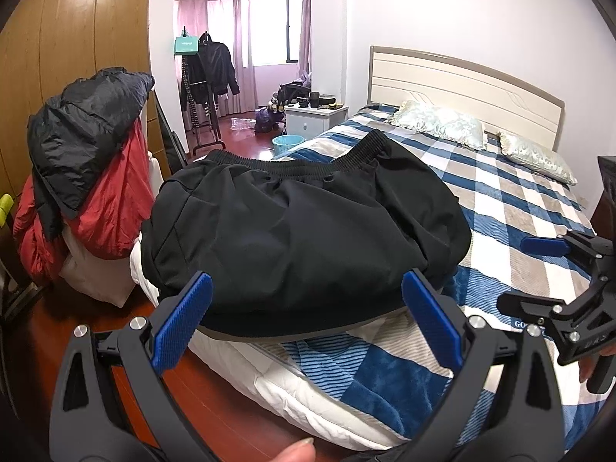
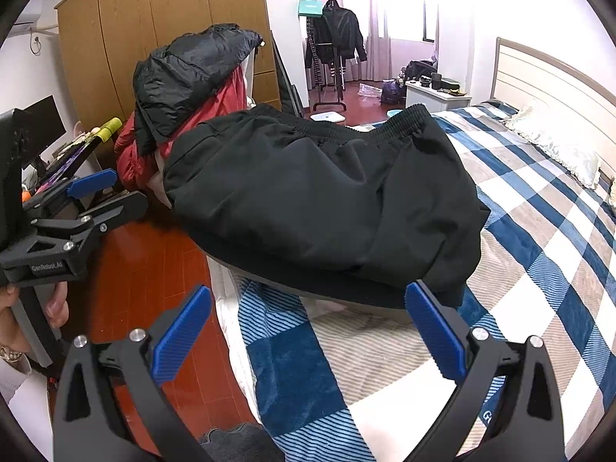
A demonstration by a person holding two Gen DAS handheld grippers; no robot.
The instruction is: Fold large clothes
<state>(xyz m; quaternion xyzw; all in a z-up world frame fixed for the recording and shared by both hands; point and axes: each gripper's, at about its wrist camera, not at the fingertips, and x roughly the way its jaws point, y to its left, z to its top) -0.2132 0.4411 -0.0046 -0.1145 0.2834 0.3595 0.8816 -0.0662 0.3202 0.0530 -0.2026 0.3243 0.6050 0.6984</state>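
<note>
A black garment (image 1: 300, 227) with an elastic waistband lies folded in a compact stack at the near corner of the bed (image 1: 512, 208), waistband away from me. In the right wrist view the same black garment (image 2: 319, 200) sits on the checked blanket (image 2: 539, 254). My left gripper (image 1: 306, 319) is open just short of the garment's near edge, nothing between its blue pads. My right gripper (image 2: 308, 327) is also open, a little back from the garment over the blanket. Each gripper shows in the other's view: the right gripper (image 1: 539, 269) and the left gripper (image 2: 111, 192).
A pile of black and red jackets (image 1: 84, 169) rests on a chair left of the bed, in front of a wooden wardrobe (image 1: 65, 38). Two pillows (image 1: 439, 123) lie by the headboard. A nightstand (image 1: 313, 117), a blue basin (image 1: 288, 142) and a clothes rack (image 1: 208, 77) stand beyond.
</note>
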